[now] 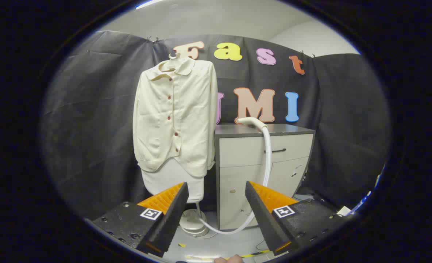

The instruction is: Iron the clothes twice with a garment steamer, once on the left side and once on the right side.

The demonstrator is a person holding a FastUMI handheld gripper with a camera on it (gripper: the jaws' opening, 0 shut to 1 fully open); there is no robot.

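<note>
A: Cream cloth, one item: the blouse (175, 117) hangs buttoned on a hanger over a pale ironing form, far left in the booth, front facing you so both halves are open to a pass.

B: And the steamer?

A: Steamer head (251, 122), one item: it lies on top of the grey cabinet (263, 160), far right of the blouse and just beside it, likely parked there within your reach. Its white hose (266, 160) drops down the cabinet front and loops along the floor to the round base (193, 223) under the form.

B: State of your claw?

A: Your claw (216, 201) stands wide open and holds nothing; the cabinet and hose sit beyond the gap between its fingers. Judged from this, neither side is ironed yet, and you must first take the head.

B: Any writing?

A: Square coded markers on the claw body; no brand or label legible on blouse, steamer or cabinet.
</note>
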